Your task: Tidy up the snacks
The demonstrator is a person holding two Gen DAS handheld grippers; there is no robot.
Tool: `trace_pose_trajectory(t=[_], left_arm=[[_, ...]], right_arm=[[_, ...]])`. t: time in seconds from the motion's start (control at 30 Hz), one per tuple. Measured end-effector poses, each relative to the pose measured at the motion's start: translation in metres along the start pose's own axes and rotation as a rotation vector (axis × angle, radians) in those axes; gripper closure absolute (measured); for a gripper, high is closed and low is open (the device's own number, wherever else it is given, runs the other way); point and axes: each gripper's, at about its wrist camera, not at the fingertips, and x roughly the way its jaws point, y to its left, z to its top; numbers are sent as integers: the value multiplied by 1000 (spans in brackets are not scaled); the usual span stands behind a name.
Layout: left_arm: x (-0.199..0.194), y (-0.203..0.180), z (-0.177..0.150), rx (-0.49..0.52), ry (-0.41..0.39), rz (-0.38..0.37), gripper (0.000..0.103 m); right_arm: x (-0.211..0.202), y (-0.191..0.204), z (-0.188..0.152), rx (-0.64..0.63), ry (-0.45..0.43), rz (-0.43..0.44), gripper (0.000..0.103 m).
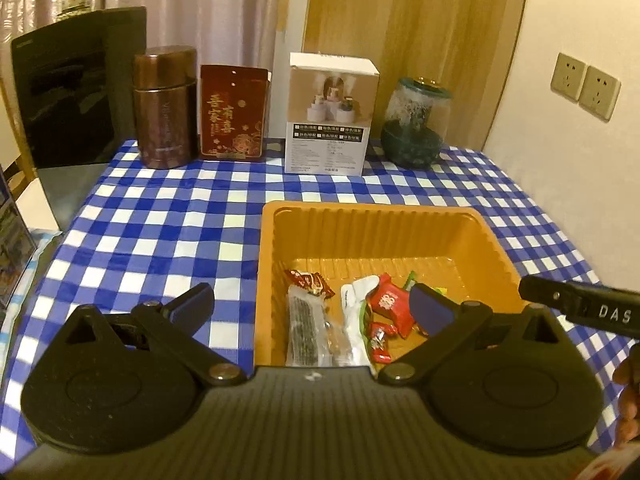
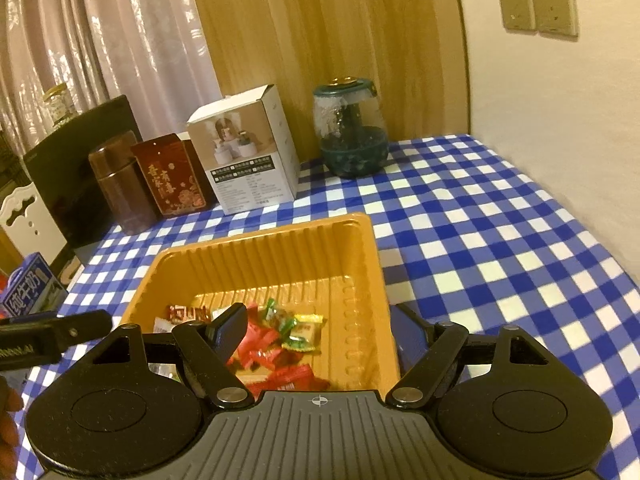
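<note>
An orange plastic tray (image 1: 360, 224) sits on the blue-checked tablecloth. It holds several wrapped snacks: a red candy (image 1: 386, 300), a dark biscuit packet (image 1: 306, 328) and a white packet (image 1: 354, 320). My left gripper (image 1: 310, 308) is wide open above the tray's near left wall, one finger outside over the cloth and one over the snacks. My right gripper (image 2: 320, 334) is open and straddles the tray's (image 2: 260, 240) right wall without pressing it. Its left finger is over the red wrappers (image 2: 264, 344) and green-yellow candies (image 2: 296, 332). Neither gripper holds anything.
Along the back stand a brown canister (image 1: 166, 108), a red tin (image 1: 234, 114), a white box (image 1: 332, 114) and a green glass jar (image 1: 416, 124). A black screen (image 1: 72, 88) is at the left, a milk carton (image 2: 28, 292) beyond the table's left edge, and a wall close on the right.
</note>
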Motion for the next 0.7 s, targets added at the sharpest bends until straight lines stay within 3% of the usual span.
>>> trace_pose_trajectory(t=[0.7], left_arm=[[-124,-14,-69,-22,32,29,0]], right_arm=[[-124,12,-50,-19,51,5,24]])
